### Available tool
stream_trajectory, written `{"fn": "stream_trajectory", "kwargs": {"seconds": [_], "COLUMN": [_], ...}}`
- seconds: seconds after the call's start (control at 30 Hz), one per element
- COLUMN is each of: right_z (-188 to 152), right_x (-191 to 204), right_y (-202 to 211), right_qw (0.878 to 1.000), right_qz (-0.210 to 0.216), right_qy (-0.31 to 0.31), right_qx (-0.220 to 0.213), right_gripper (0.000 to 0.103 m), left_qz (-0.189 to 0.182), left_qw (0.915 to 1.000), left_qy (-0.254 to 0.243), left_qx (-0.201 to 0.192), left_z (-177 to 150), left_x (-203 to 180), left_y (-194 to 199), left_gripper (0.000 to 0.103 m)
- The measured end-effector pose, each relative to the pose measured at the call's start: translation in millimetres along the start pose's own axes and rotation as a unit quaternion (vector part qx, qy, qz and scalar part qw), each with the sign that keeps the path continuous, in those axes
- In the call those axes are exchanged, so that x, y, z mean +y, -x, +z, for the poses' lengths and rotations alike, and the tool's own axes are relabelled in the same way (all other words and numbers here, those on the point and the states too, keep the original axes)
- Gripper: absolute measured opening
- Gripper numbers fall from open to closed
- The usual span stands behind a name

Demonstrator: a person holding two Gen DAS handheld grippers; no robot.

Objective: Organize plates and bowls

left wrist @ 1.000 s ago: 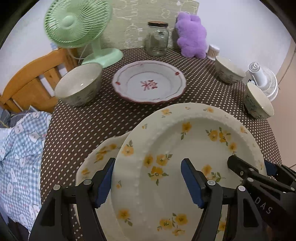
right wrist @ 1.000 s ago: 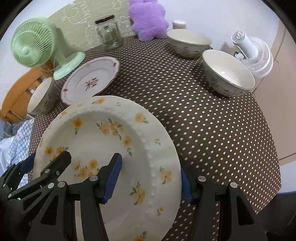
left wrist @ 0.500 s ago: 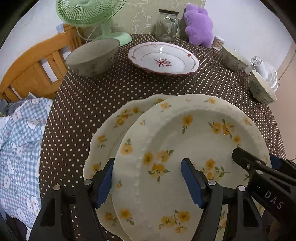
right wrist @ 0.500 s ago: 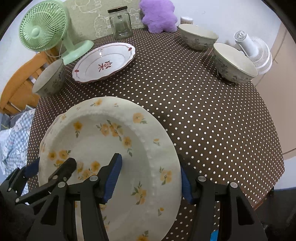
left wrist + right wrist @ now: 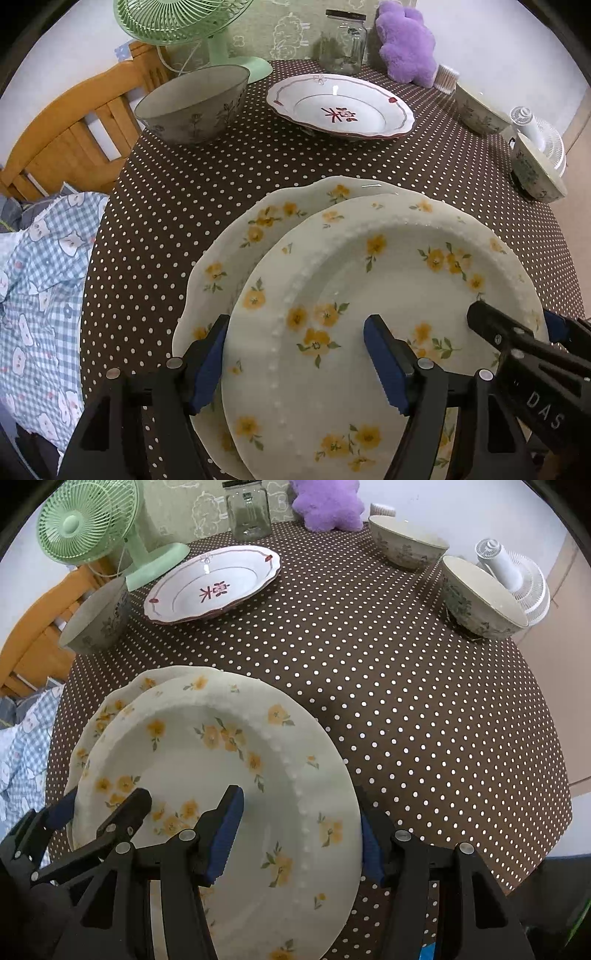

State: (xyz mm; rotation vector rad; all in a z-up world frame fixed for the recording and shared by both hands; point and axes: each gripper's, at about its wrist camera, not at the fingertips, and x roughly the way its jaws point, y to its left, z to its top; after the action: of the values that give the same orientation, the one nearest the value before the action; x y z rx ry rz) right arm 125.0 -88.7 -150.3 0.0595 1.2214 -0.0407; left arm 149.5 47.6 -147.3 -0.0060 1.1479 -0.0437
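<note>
Yellow-flower plate (image 5: 388, 295) sits face up, near level, over a 2nd matching plate (image 5: 236, 266) at the near edge of the dotted surface (image 5: 406, 701); the lower plate's rim pokes out to the left & far side, so the two aren't centred. Round, so no long axis to speak of.

Left gripper (image 5: 295, 354) straddles the top plate's left rim: one finger outside, one over the well. Jaws have just been opening, w/ the rim between; pads look clear of it. Right gripper (image 5: 301, 830) straddles the right rim the same way; can't tell if it pinches.

Mid-surface is bare. Red-trim dish (image 5: 210, 587) & grey bowl (image 5: 192, 103) far left, two bowls (image 5: 476, 598) at the right edge.
</note>
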Motion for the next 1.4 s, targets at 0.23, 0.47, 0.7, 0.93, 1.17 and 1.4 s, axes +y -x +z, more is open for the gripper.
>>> {"fn": "stream_trajectory", "kwargs": {"seconds": [0.23,0.47,0.7,0.93,1.17,1.4], "right_z": [-0.7,-1.7,-2.9,3.0,8.3,12.1], "right_x": [-1.6,-5.2,-7.8,4.9,16.5,22.9], "right_y": [-2.6,9.1,15.4,13.3,7.2,-3.8], "right_qw": [1.0,1.0,1.0,0.999,0.999,1.0], "right_qz": [0.009,0.016,0.018,0.011,0.008,-0.003], "right_qy": [0.004,0.011,0.02,0.038,0.039,0.023], "right_qx": [0.008,-0.003,-0.003,-0.005,-0.005,-0.004], "right_gripper": [0.06,0.058,0.039,0.039,0.041,0.046], "left_qz": [0.02,0.069,0.058,0.041,0.033,0.032], "left_qw": [0.9996,0.9974,0.9981,0.9989,0.9993,0.9992], "left_qy": [0.014,-0.02,0.001,0.004,0.002,0.007], "left_qx": [0.011,0.01,0.021,0.023,0.018,0.023], "left_z": [3.5,4.1,5.2,-0.5,-2.9,-3.7], "left_x": [-3.1,-18.1,-11.5,-2.5,4.9,18.1], "left_y": [-0.5,0.1,0.8,12.4,20.1,17.4], "left_gripper": [0.076,0.075,0.077,0.077,0.077,0.077]}}
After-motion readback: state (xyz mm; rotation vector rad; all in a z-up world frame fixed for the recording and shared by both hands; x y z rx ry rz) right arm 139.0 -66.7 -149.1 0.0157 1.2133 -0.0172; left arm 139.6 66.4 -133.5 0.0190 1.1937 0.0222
